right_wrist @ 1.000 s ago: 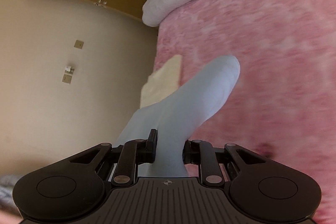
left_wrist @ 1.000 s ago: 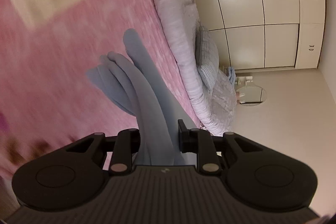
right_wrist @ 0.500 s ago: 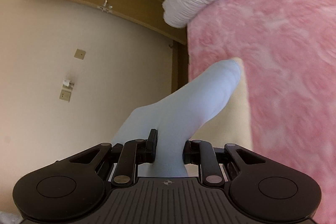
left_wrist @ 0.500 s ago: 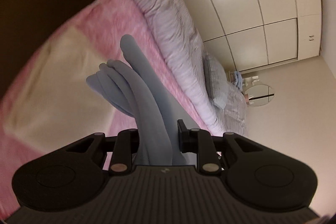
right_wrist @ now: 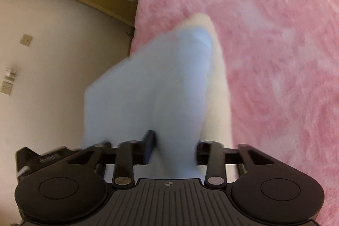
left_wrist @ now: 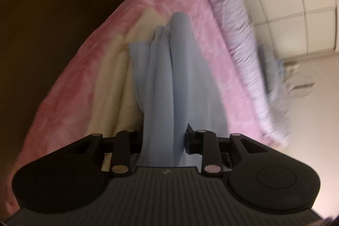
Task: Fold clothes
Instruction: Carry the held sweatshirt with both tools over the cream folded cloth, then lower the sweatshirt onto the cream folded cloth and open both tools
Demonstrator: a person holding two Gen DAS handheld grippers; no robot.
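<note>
Both hand-held grippers, left and right, have just been opening around the blue garment, releasing it onto the cream garment near the bed edge.

The light blue garment hides the inner faces of the left hand-held gripper, so contact there cannot be told. In the right wrist view the blue cloth is smeared by motion and covers most of the cream garment beneath. The grey bedding and round object beyond are blurred. The pink blanket runs off the edge.
</note>
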